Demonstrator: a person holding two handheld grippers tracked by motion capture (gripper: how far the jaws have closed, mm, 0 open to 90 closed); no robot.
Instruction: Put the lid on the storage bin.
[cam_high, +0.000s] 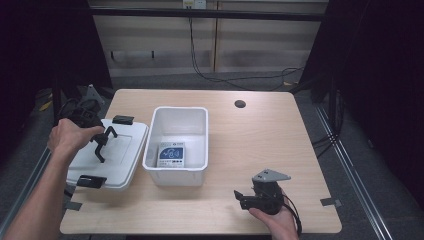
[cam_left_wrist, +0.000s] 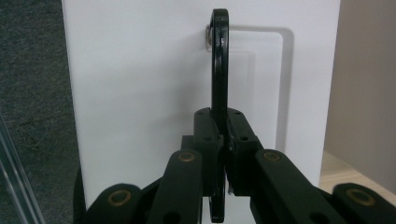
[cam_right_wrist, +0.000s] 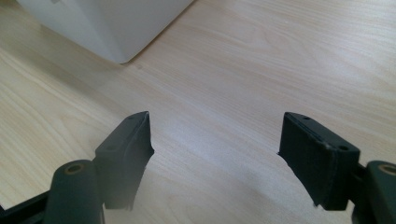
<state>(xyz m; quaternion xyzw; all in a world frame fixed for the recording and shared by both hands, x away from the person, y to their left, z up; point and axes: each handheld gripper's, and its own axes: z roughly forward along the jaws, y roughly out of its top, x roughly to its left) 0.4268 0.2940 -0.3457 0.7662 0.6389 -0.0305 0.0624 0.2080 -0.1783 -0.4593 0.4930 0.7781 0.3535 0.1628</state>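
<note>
White lid with black handle and black clips; white bin holding a blue-and-white packet; pale wood-grain table; black grippers.

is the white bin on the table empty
No, the high view shows a blue and white packet lying on the bottom of the open white bin.

A pale wood table stands on grey floor before a panelled wall
</note>
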